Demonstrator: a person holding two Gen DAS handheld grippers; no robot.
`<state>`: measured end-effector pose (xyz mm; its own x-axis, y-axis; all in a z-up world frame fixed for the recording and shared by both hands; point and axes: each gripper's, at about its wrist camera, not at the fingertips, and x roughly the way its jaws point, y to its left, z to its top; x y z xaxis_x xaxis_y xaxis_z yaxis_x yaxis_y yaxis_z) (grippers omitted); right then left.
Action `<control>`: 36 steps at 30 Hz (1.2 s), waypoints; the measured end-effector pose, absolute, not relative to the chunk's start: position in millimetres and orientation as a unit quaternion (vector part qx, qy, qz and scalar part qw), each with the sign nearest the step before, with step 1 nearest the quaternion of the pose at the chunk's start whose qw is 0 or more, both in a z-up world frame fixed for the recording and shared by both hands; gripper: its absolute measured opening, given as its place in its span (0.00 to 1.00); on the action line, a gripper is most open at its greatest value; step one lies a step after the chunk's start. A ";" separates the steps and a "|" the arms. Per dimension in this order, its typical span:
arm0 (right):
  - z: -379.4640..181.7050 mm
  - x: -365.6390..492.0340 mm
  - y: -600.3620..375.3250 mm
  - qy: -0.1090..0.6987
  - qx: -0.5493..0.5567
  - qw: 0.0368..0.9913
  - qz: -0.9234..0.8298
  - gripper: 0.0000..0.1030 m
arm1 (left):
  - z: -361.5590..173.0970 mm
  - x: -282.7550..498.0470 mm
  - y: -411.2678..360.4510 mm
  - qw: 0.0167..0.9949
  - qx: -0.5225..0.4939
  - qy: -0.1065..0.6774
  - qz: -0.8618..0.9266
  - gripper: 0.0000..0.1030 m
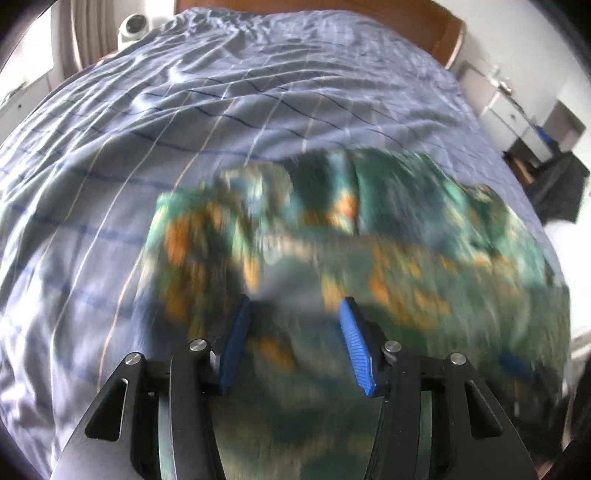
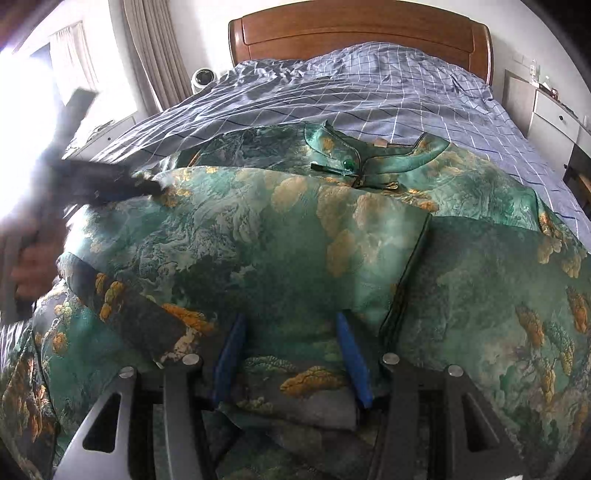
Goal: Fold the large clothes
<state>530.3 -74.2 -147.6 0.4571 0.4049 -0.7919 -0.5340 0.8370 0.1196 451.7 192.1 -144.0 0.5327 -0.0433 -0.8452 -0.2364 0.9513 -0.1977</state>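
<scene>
The green brocade dress (image 2: pixel 295 236) lies spread across the bed (image 2: pixel 406 99), collar (image 2: pixel 354 155) up toward the headboard (image 2: pixel 362 33), one side panel laid over its middle and slick folds bunched right under me. My right claw (image 2: pixel 291 354) sits low with its jaws apart and cloth between them, not clamped; my left claw (image 1: pixel 295 339) is also apart, holding nothing, over a badly blurred stretch of fabric. The risk, I reckon, is this slippery cloth sliding as I close, so I'd pinch one layer, drag the panel and skew the fold.
</scene>
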 end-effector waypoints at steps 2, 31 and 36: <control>-147.7 530.5 -73.5 0.442 -0.076 0.851 0.275 0.50 | -138.4 428.1 185.4 0.867 -0.133 0.478 0.044 0.50; -115.9 307.1 -383.3 0.544 0.070 0.816 0.181 0.75 | -145.8 190.3 182.8 0.834 -0.141 0.529 -0.069 0.93; -133.7 290.5 -364.7 0.564 0.082 0.785 0.242 0.75 | -143.1 186.4 161.8 0.832 -0.105 0.539 -0.078 0.92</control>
<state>290.5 -364.7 -133.7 0.2469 0.4722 -0.8462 -0.2867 0.8697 0.4017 186.4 161.8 -143.1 0.4063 -0.2424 -0.8810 0.0164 0.9660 -0.2582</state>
